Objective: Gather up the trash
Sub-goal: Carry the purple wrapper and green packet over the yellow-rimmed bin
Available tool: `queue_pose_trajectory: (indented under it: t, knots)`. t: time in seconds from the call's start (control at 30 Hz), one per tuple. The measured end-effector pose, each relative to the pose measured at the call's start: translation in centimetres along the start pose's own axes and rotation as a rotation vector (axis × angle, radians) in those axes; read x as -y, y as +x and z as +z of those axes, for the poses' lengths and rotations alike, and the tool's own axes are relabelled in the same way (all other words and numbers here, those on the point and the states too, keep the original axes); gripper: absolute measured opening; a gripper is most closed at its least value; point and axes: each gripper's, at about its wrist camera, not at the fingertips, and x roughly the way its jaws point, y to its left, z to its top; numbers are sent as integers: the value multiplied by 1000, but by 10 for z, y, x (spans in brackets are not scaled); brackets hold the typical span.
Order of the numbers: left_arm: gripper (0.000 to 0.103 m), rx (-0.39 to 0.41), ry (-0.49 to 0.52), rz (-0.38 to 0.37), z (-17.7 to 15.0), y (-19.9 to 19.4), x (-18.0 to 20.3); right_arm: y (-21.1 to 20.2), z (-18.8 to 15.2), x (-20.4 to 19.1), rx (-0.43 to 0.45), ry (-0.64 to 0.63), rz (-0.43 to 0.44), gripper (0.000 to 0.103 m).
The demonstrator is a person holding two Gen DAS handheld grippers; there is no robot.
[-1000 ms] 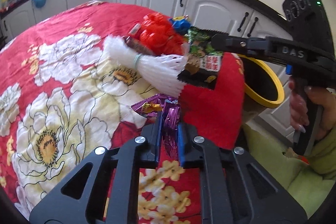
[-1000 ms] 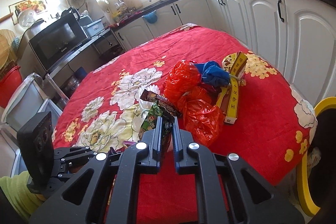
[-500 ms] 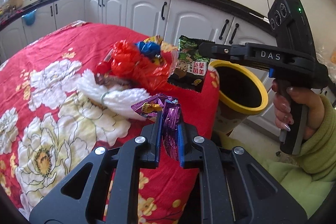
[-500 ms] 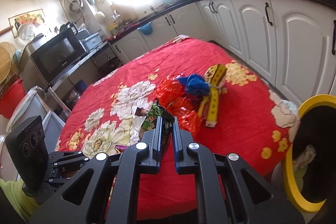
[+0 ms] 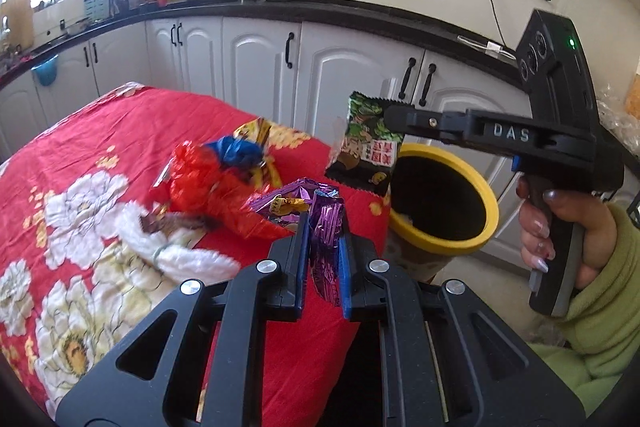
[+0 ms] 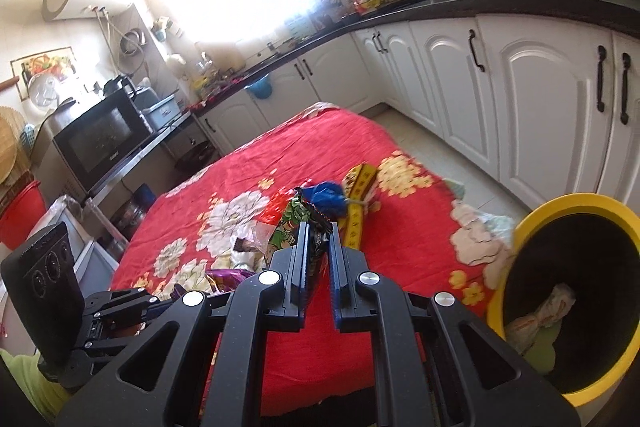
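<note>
While the left gripper (image 5: pixel 325 223) clamps a purple wrapper (image 5: pixel 325 227) and the right gripper (image 6: pixel 317 247) pinches a green snack packet (image 5: pixel 370 147), both hang near the yellow bin (image 5: pixel 444 211); releasing short of its rim would probably drop them on the red tablecloth (image 5: pixel 100 135).

Both wrist views look down along their fingers (close), sharing the red tablecloth (image 5: pixel 120 131) and yellow bin (image 6: pixel 516 247).
</note>
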Motion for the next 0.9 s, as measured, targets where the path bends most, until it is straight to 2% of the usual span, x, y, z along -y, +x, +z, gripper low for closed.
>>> queue_pose_trajectory:
  t: [0.57,0.9]
  knots:
    - [8,34,4,-35,38,30,38,-44,2,61,81,77,-103,9]
    - [8,55,-21,-74,59,51,60,-69,1,98,135,96,-218,9]
